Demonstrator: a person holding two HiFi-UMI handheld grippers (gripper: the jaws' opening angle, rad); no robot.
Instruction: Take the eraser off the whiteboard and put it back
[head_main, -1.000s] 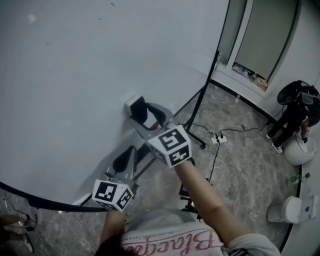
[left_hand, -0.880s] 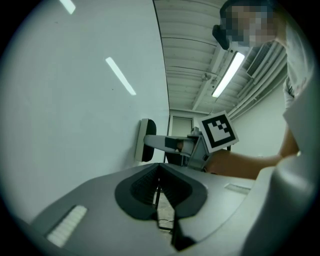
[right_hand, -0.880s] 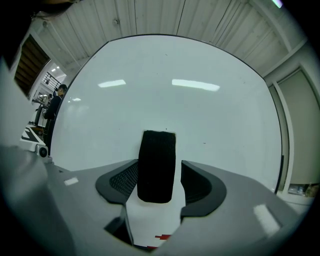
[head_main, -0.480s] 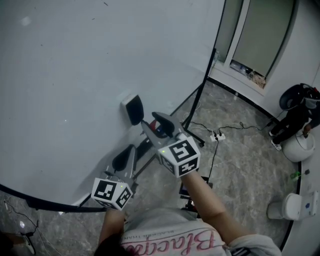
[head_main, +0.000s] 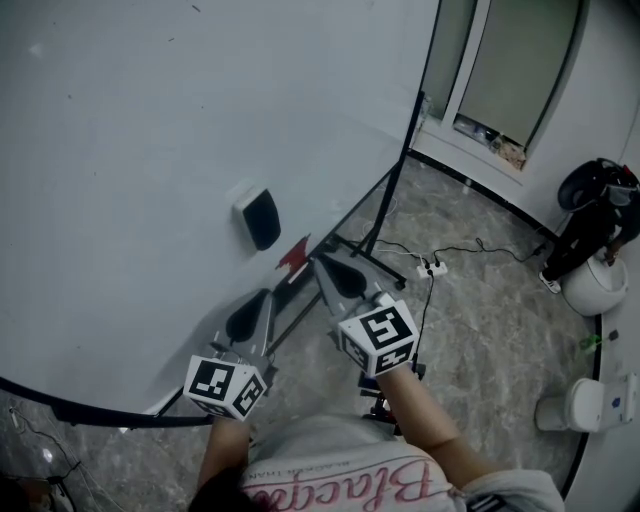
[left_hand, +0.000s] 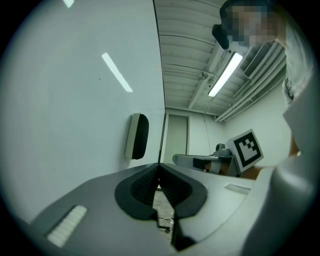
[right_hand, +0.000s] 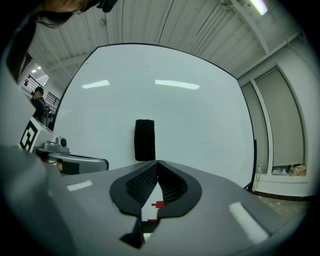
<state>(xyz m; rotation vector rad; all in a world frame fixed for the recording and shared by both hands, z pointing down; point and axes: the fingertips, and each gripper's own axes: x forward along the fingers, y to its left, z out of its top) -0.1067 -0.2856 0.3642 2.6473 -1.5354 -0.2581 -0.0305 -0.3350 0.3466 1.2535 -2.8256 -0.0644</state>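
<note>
Black oblong eraser with a pale backing (head_main: 258, 217) clings alone to the large white whiteboard (head_main: 140, 140), apart from both our grippers.

We count one eraser, one board and two grey two-jaw tongs. Our left gripper (head_main: 264, 298) and our right gripper (head_main: 319, 263) each have their jaws pressed together at the tips, with nothing between them. Both point towards the board from below the eraser, the right one nearer to it. The eraser stands on end near the board's lower right, its dark body facing outward and its pale layer against the surface.
</note>
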